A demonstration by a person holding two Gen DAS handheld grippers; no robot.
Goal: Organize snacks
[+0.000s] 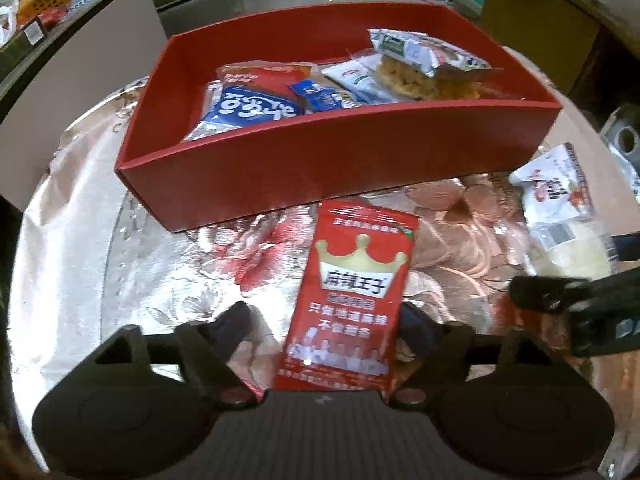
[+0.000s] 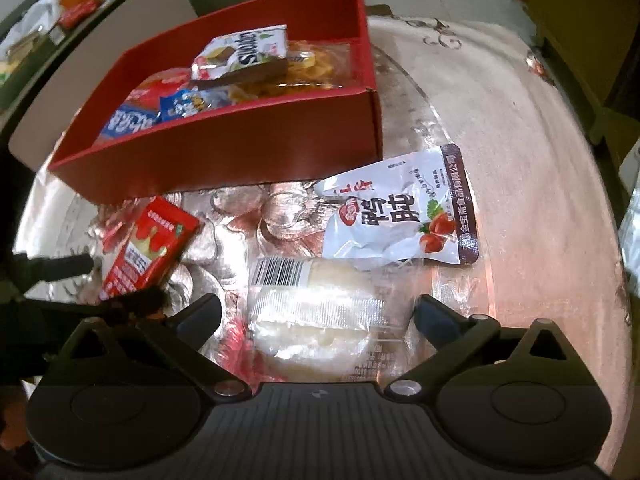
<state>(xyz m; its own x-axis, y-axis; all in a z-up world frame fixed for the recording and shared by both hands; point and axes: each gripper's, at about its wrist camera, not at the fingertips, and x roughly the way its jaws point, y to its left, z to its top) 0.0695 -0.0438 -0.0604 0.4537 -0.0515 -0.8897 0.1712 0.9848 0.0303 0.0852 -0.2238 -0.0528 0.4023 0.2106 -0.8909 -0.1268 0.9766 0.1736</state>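
Note:
A red box [image 1: 320, 160] stands on the round table and holds several snack packets, among them a blue one [image 1: 252, 110] and a fried-noodle cake [image 1: 432, 78]. A red packet with a gold crown [image 1: 348, 296] lies between the spread fingers of my left gripper [image 1: 324, 320], which is open around it. In the right wrist view my right gripper [image 2: 318, 314] is open around a clear-wrapped white pastry [image 2: 320, 316]. A white packet with red fruit print [image 2: 400, 216] lies just beyond it. The red box [image 2: 240, 152] and red packet [image 2: 148, 248] also show there.
The table has a floral cloth [image 1: 240, 248] under a clear cover. The right gripper's finger [image 1: 560, 292] reaches in at the right of the left wrist view. Cardboard boxes [image 1: 532, 12] and shelves stand beyond the table.

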